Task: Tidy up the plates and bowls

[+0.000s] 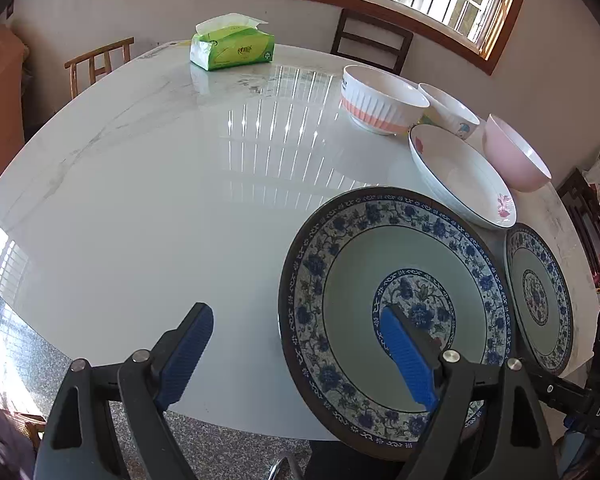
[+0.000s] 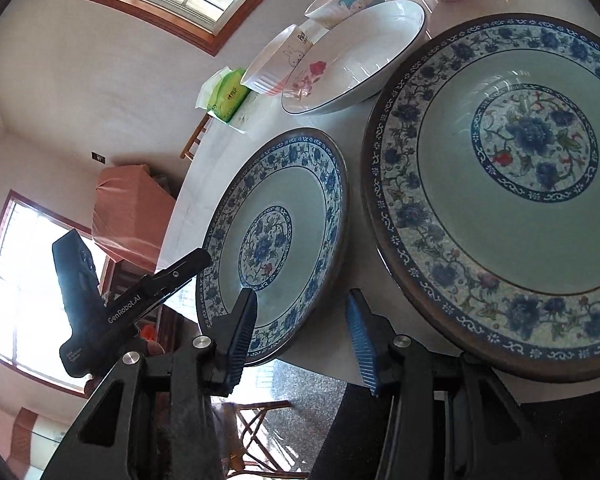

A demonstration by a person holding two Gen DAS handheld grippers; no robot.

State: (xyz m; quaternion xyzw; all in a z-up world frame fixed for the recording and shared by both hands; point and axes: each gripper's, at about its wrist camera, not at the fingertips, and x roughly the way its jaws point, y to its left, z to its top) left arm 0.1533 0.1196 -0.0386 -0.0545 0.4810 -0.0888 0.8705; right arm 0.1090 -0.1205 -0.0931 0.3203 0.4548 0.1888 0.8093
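Observation:
Two blue-and-white patterned plates lie at the near edge of the white marble table. In the left wrist view my open left gripper straddles the left rim of one plate, right finger over its middle; the other plate lies to its right. In the right wrist view my open right gripper straddles the near rim of the left plate; the second plate lies right of it. Behind stand a white flower dish, a pink-striped bowl, a small cartoon bowl and a pink bowl.
A green tissue pack sits at the table's far side. Wooden chairs stand behind the table, under a window. The left gripper's black body shows at the left of the right wrist view.

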